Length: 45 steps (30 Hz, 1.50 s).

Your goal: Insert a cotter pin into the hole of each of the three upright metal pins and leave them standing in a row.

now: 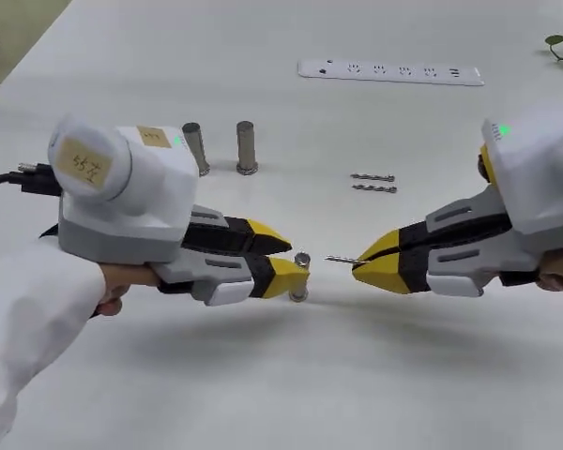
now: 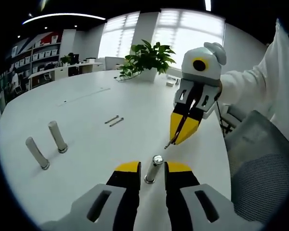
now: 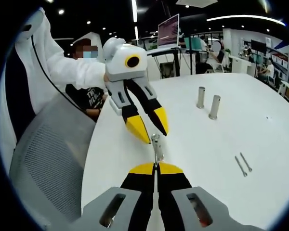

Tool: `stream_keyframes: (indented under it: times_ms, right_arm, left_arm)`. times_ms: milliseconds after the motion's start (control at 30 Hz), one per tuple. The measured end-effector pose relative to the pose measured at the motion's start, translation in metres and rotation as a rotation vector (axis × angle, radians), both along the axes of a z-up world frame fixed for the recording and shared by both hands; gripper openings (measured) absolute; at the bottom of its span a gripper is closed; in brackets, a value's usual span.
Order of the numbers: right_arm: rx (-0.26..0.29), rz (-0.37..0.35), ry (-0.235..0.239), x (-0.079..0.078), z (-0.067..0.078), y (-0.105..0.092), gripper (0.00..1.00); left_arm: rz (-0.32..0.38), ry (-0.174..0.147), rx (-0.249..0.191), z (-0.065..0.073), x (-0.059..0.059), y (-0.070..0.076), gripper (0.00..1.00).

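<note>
One cotter pin [image 1: 342, 260] in right gripper [image 1: 359, 268], near metal pin [image 1: 302, 260] inside left gripper [image 1: 293, 259]

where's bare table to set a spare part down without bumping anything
Bare table on your side of both grippers, and between the power strip and the two standing pins. Crowded where the left gripper, its pin and the right gripper's cotter pin meet.

The smooth, matt white worktop [image 1: 281, 394] carries a pin [image 1: 301, 272] and, toward eleven o'clock, two pins [image 1: 247, 147] of dull-sheened grey metal, beside jaws of matt yellow plastic.
</note>
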State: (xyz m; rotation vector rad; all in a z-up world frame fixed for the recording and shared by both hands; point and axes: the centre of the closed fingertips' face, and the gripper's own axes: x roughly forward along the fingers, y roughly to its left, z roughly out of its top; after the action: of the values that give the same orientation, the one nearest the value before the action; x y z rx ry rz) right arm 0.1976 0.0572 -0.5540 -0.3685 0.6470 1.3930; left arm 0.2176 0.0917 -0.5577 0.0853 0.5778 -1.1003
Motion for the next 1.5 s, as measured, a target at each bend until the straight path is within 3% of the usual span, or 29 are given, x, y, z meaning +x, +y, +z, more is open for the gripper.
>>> stream_keyframes:
  times_ms: [233,1067,1500]
  right_arm:
    - [-0.010,0.008,-0.003,0.001,-0.002,0.004,0.00]
    - [-0.034,0.028,-0.011,0.001,-0.011,0.019,0.00]
    - [-0.052,0.089,-0.036,0.001,-0.011,0.033,0.00]
  left_arm:
    - [-0.036,0.011,-0.019,-0.001,-0.005,-0.004,0.07]
    - [-0.041,-0.002,-0.006,-0.003,-0.004,-0.002,0.07]
    - [-0.049,-0.005,0.002,-0.003,-0.007,-0.001,0.07]
